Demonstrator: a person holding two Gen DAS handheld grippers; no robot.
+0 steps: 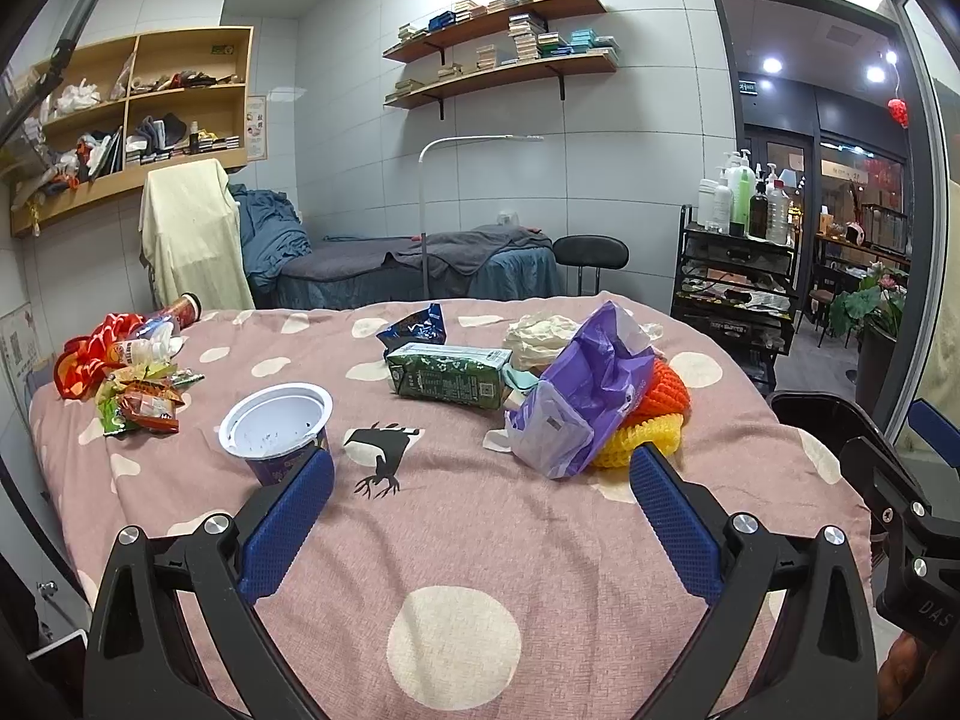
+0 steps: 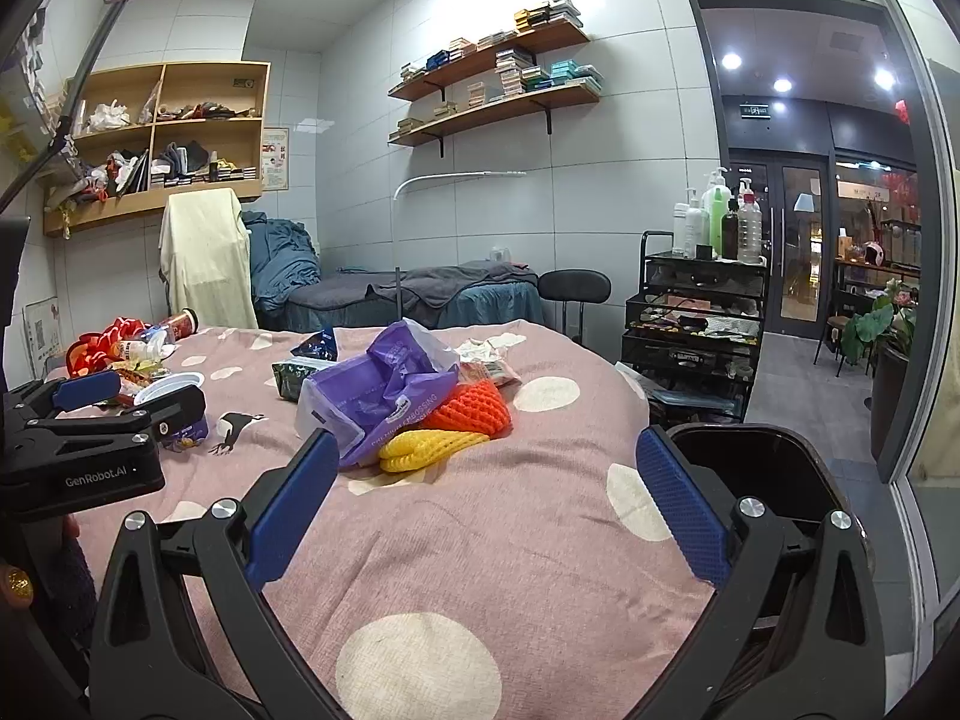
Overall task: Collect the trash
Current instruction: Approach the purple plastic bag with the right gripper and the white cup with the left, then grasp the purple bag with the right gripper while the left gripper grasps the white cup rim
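Trash scattered on pink bedspread (image 1: 480, 540); left tool (image 1: 480, 480) spread wide, empty; right tool (image 2: 489, 468) likewise

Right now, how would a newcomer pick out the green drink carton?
Start at the pink polka-dot bedspread covering the table. Near its middle, left of the crumpled purple plastic bag, the green drink carton lies on its side. It is the only boxy, dark green item among soft wrappers.

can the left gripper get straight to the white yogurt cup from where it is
Probably yes: the open left gripper has the white cup just beyond its left finger, upright on the pink blanket, with nothing between.
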